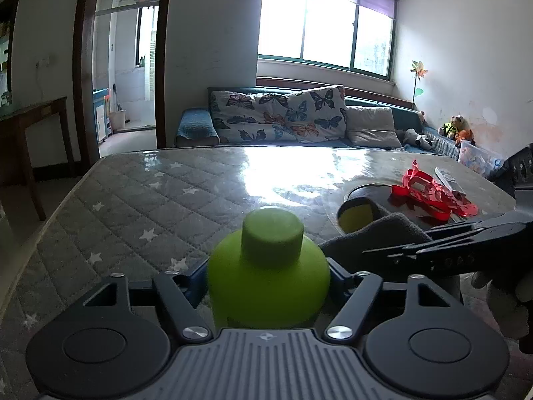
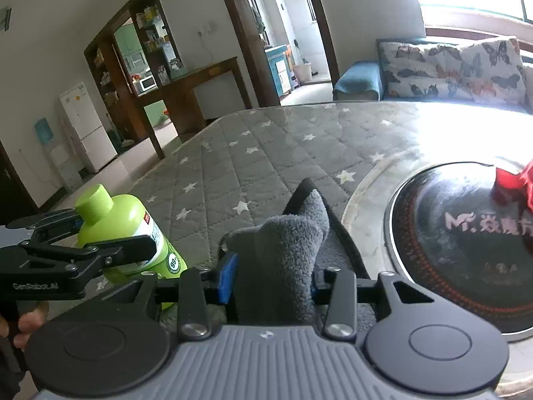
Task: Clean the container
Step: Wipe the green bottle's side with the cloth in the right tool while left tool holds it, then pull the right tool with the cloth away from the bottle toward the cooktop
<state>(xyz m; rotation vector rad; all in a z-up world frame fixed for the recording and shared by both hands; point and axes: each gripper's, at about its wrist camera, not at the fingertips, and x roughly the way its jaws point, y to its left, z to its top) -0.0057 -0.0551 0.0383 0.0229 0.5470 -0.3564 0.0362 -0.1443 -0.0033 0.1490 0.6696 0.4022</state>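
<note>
Green bottle (image 2: 128,233) sits clamped in left gripper (image 1: 268,276), held above the table (image 1: 150,193), just left of right gripper (image 2: 273,280). Right jaws pinch a grey cloth (image 2: 283,253), so cloth lies directly right of bottle, nearly touching in left wrist view. Bottle's long axis runs roughly upright, cap (image 1: 273,233) up, tilted a bit. Cloth arm looks nearer for the wipe: sideways, leftward
</note>
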